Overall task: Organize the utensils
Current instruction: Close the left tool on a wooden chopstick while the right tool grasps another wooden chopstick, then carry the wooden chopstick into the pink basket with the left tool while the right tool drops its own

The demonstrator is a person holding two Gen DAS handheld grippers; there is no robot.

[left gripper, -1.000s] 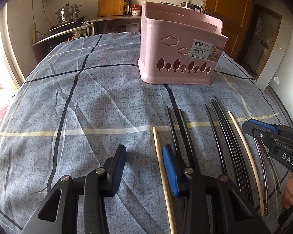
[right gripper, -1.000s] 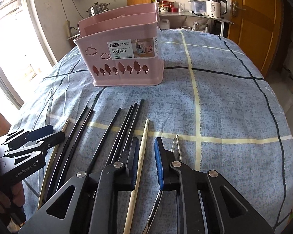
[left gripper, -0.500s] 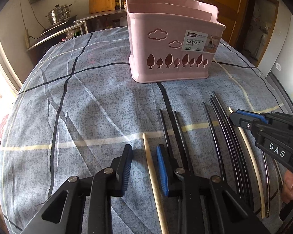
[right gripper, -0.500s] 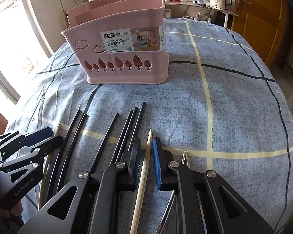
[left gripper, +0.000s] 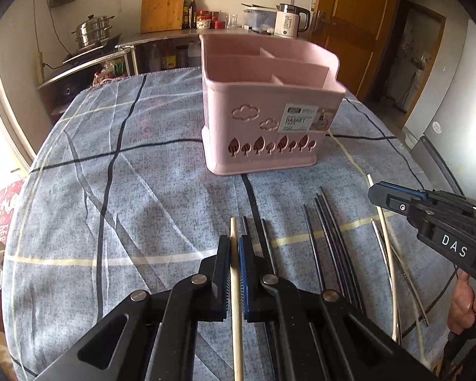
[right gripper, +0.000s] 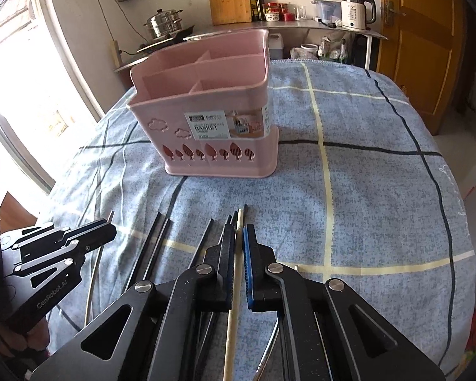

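Note:
A pink divided chopstick basket stands on the blue checked tablecloth, with nothing showing in its compartments. Several black chopsticks lie in a row in front of it. My left gripper is shut on a light wooden chopstick. My right gripper is shut on another light wooden chopstick, which also shows in the left wrist view. Each gripper shows in the other's view, the right and the left.
Thin metal chopsticks lie at the right end of the row. A kitchen counter with a kettle, jars and a cutting board stands behind the table. A steel pot sits at the back left.
Both grippers have closed on their wooden chopsticks and risen, so the basket's compartments now show from above.

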